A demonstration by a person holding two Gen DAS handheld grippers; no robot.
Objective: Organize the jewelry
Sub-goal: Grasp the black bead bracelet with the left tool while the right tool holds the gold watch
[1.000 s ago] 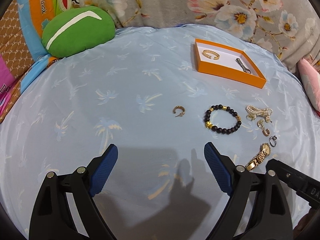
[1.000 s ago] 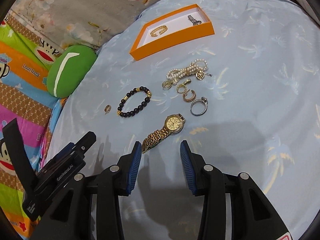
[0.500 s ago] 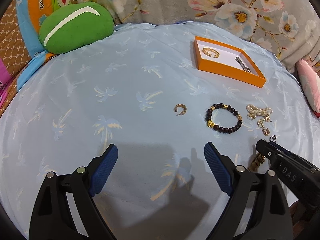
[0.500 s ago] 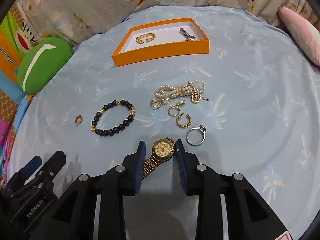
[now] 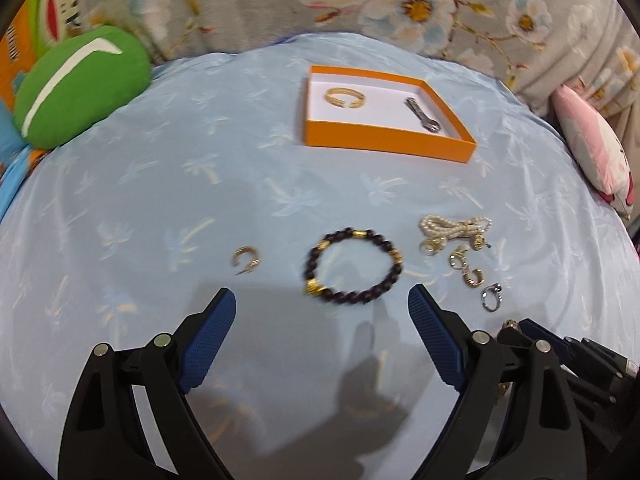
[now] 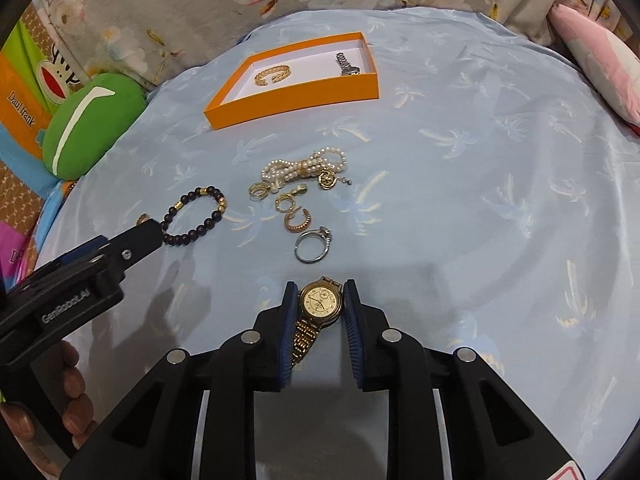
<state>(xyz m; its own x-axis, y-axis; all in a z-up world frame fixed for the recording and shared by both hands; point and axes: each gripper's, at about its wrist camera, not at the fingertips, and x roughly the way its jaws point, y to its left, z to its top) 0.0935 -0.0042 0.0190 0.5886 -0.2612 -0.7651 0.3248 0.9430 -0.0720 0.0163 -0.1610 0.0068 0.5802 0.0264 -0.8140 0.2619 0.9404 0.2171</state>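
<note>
The gold wristwatch [image 6: 321, 301] lies on the pale blue palm-print cloth [image 6: 460, 200], its round case sitting between the blue pads of the right gripper [image 6: 319, 298], which has closed in against the case on both sides; its link band trails back under the jaws. The case looks hard, smooth and fairly weighty for its size, so it may slip against the pads, while the band is limp and will dangle once lifted. Holding across the case seems the firmest place.

The left gripper [image 5: 322, 312] hangs wide apart and empty, just short of the dark beaded bracelet [image 5: 354, 266].

Farther back, the orange box [image 6: 296, 94] is open, white inside, and holds a gold cuff bangle [image 6: 272, 73] and a silver watch [image 6: 347, 64], well apart.
</note>
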